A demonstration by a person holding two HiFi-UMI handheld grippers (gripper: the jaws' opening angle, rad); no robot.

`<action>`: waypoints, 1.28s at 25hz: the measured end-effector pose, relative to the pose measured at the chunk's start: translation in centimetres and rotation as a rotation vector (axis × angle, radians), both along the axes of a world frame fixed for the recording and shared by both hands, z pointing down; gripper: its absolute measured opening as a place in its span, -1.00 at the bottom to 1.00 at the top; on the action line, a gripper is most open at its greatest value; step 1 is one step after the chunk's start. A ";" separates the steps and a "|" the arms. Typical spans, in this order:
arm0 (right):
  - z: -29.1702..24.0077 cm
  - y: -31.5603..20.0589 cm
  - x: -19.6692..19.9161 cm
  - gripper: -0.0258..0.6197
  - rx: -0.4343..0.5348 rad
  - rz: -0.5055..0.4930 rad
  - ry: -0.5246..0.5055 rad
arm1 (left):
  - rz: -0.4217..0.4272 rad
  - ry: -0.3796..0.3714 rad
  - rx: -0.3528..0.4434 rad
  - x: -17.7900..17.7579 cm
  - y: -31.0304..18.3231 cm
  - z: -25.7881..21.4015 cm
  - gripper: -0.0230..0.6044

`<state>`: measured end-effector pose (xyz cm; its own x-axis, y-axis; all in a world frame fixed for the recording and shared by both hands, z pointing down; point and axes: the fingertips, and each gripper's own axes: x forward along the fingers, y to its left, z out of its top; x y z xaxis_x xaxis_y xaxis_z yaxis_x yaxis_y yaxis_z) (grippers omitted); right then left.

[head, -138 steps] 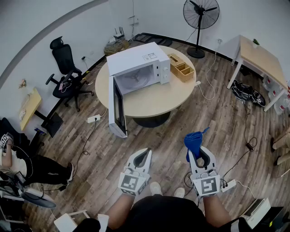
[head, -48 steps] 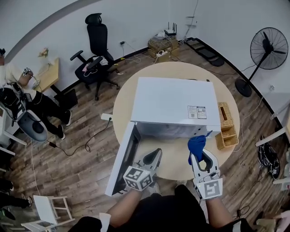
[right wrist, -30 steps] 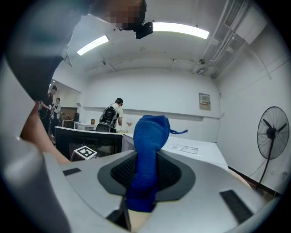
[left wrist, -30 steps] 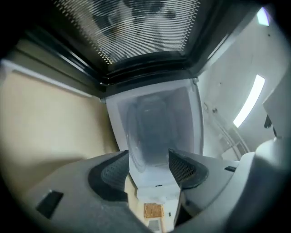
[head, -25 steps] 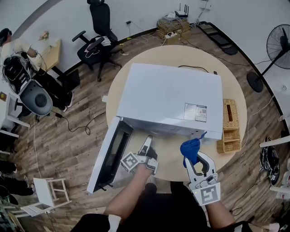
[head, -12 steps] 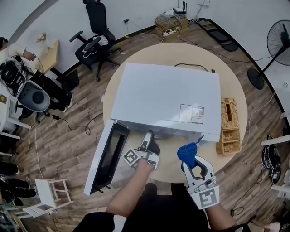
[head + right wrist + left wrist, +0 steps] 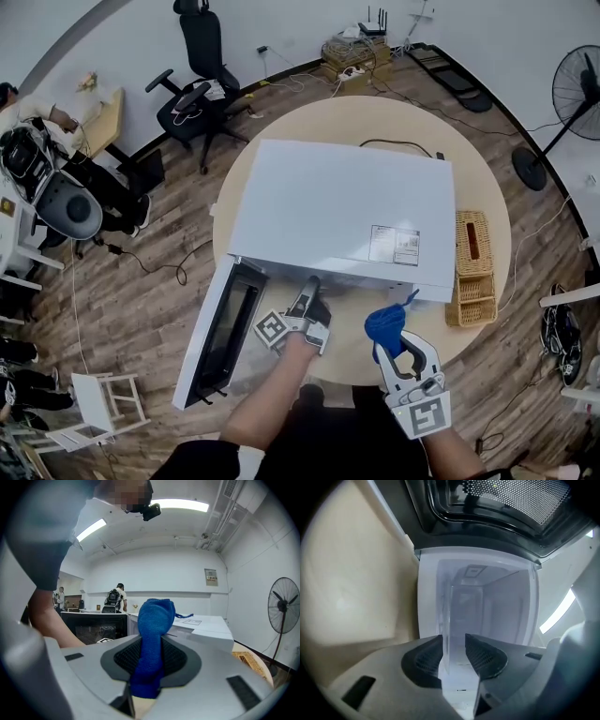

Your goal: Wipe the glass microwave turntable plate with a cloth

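Closing left gripper (image 7: 453, 644) on glass plate (image 7: 446, 620) rim, plate mostly hidden inside microwave (image 7: 337, 211) | right gripper (image 7: 150, 645) clamps cloth (image 7: 154, 618)

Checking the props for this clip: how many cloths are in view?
1: a blue cloth, clamped between the jaws of the right gripper, just in front of the open microwave. Another could be hidden inside the microwave.
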<state>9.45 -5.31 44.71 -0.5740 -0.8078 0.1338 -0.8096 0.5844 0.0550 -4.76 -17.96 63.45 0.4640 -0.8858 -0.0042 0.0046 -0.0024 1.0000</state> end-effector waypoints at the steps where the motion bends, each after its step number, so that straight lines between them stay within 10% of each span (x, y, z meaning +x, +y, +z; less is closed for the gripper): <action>1: 0.1 0.0 0.0 -0.59 -0.002 0.001 0.002 | 0.002 -0.005 -0.003 0.0 0.0 0.0 -0.48; 32: -0.8 -0.2 0.2 -0.59 0.012 -0.007 -0.008 | -0.005 -0.070 -0.102 1.6 -8.4 -1.1 -0.82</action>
